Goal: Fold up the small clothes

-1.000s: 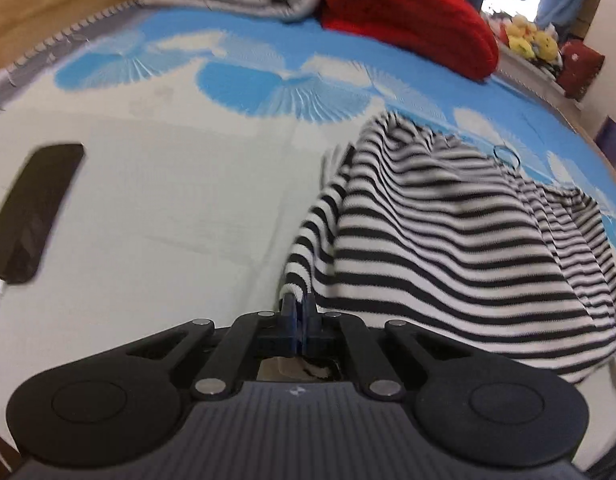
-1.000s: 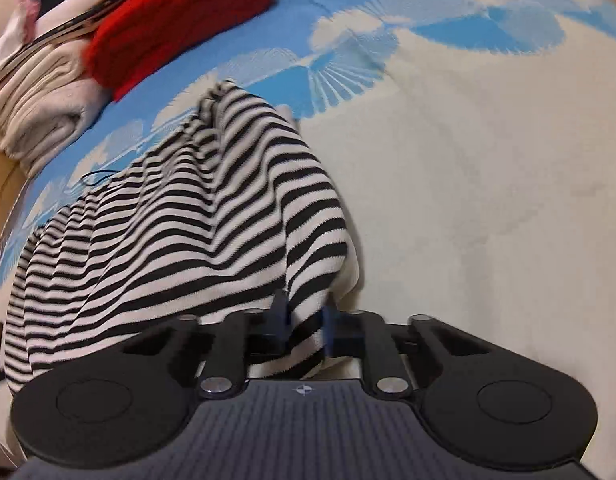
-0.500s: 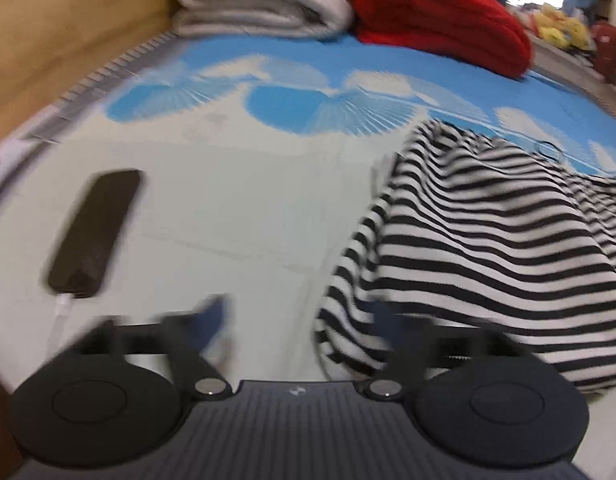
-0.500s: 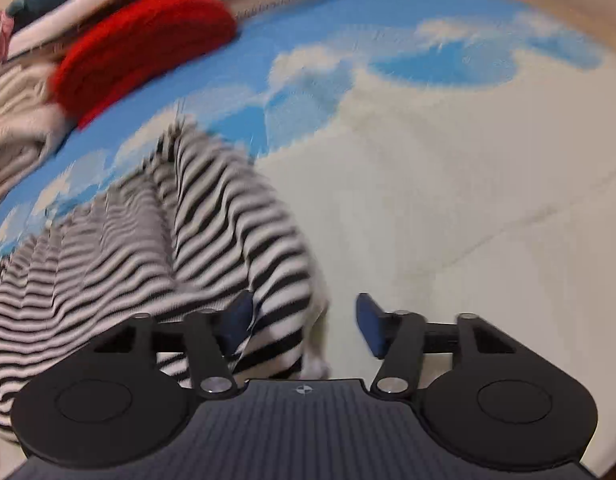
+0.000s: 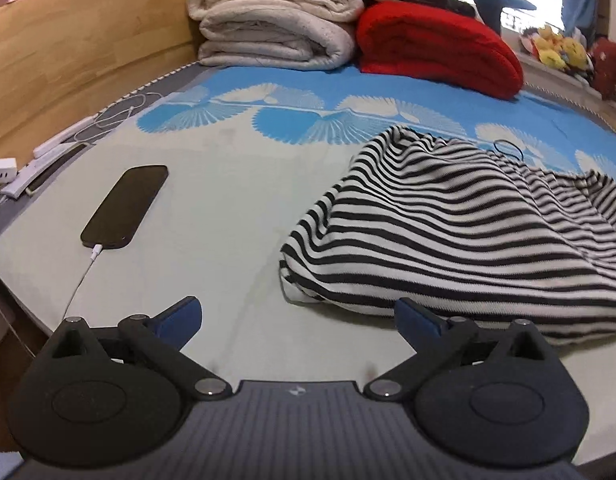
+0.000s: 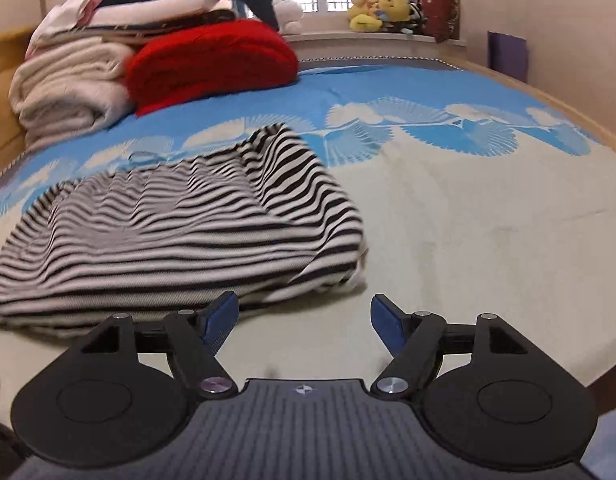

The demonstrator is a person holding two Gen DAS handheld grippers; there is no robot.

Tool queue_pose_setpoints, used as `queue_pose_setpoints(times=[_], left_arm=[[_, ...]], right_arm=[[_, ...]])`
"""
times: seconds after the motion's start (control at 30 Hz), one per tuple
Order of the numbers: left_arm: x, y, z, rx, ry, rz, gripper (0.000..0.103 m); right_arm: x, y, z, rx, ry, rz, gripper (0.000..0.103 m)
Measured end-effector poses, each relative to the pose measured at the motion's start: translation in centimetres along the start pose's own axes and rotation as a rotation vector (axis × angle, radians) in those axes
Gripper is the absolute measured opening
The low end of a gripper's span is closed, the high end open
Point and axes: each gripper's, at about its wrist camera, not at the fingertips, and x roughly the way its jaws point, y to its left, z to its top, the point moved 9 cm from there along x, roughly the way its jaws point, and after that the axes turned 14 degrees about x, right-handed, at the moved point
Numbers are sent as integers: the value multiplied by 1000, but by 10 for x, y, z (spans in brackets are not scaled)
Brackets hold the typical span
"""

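Note:
A black-and-white striped garment (image 5: 459,236) lies folded over in a loose heap on the bed; it also shows in the right wrist view (image 6: 180,232). My left gripper (image 5: 298,316) is open and empty, just in front of the garment's near left corner, not touching it. My right gripper (image 6: 304,316) is open and empty, just in front of the garment's near right corner. A black hair tie (image 5: 508,147) lies at the garment's far edge.
A black phone (image 5: 124,206) on a white cable lies left of the garment. Folded beige blankets (image 5: 276,28) and a red blanket (image 5: 435,52) are stacked at the bed's far end. A wooden bed frame (image 5: 76,52) runs along the left. Plush toys (image 6: 383,12) sit on the windowsill.
Both grippers were shut on the garment's near corners a second ago. They have opened, let the garment drop onto the bed and pulled back from it.

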Motion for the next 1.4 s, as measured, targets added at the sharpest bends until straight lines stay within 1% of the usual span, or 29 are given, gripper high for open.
queue_pose_setpoints(times=[0.2, 0.27, 0.5, 0.57, 0.63, 0.7, 0.73, 0.77, 0.8, 0.83, 0.87, 0.93, 1.0, 1.07, 1.13, 1.2, 1.3, 1.33, 1.37, 1.4], left_arm=[[0, 0, 1, -6, -7, -19, 103], [1, 0, 2, -6, -5, -22, 103], [6, 8, 3, -27, 12, -31, 103], [8, 15, 3, -33, 23, -17, 103], [10, 33, 7, -68, 26, 27, 103], [11, 64, 15, -130, 20, 133, 103], [10, 84, 20, -163, 11, 199, 103], [8, 99, 23, -189, 1, 237, 103], [7, 115, 25, -229, -7, 268, 103], [7, 132, 24, -287, -8, 290, 103], [9, 143, 22, -332, 0, 293, 103], [19, 160, 10, -420, 53, 265, 103], [24, 166, 0, -479, 86, 227, 103], [25, 169, -4, -496, 91, 197, 103], [26, 173, -9, -500, 100, 191, 103], [28, 182, -13, -522, 111, 175, 103], [31, 192, -24, -594, 123, 156, 103], [31, 196, -27, -616, 124, 155, 103], [30, 199, -29, -634, 123, 159, 103], [30, 202, -30, -643, 124, 163, 103]], right_arm=[[-1, 12, -10, 10, 20, -12, 74], [-1, 21, -11, -8, 22, -6, 74], [-7, 78, -19, -104, 12, 60, 75], [-6, 96, -24, -130, 24, 83, 75], [-4, 118, -32, -162, 45, 110, 75], [-1, 142, -41, -213, 81, 142, 76], [0, 155, -46, -231, 100, 160, 79], [2, 168, -51, -248, 137, 192, 81], [6, 186, -56, -261, 183, 231, 82], [7, 197, -59, -269, 202, 251, 82], [9, 214, -62, -291, 212, 269, 82], [12, 249, -69, -379, 197, 298, 82], [18, 284, -80, -493, 167, 318, 83], [27, 313, -93, -609, 139, 332, 85], [35, 334, -108, -726, 118, 339, 85], [45, 349, -119, -812, 69, 301, 85], [58, 366, -135, -910, 22, 257, 85], [64, 370, -139, -948, -13, 227, 85], [68, 376, -141, -977, -69, 205, 84], [70, 381, -140, -990, -96, 192, 85]])
